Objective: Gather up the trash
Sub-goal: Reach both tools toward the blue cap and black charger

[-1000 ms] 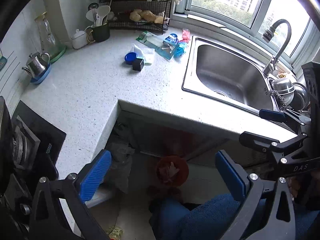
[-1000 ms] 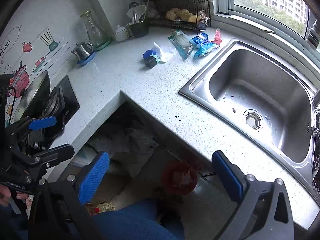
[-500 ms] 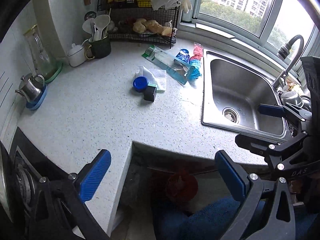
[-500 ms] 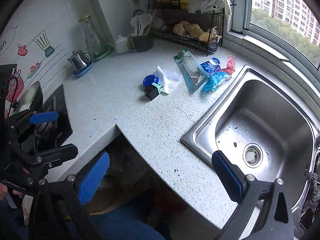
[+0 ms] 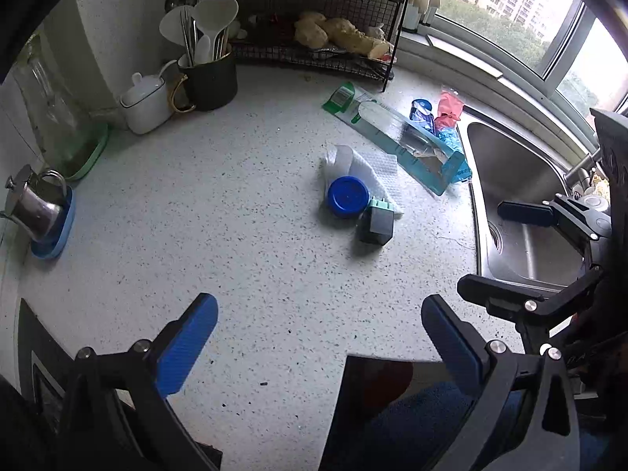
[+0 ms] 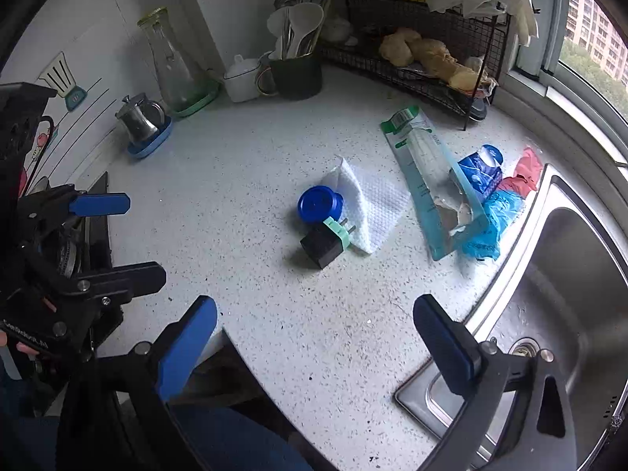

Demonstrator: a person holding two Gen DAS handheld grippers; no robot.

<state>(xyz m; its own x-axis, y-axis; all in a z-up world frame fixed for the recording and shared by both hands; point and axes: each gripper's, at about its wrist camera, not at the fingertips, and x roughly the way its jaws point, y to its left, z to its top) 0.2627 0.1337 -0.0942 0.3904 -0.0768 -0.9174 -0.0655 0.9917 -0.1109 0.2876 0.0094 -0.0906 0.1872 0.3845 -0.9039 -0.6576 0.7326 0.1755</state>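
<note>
With both my left fingers (image 5: pixel 202 347) and right fingers (image 6: pixel 441 339) spread and empty above the speckled table (image 6: pixel 243 180), I judge the limp white paper towel (image 6: pixel 373 204) mid-table light, best pinched at its free corner.

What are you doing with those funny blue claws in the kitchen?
A person is holding two grippers to collect trash from the counter. Both the left gripper and the right gripper are open, holding nothing, and hover near the counter's front edge. Ahead lie a blue lid, a white paper towel, a black plug, a long torn package and crumpled wrappers beside the sink. Nothing is picked up yet.
</note>
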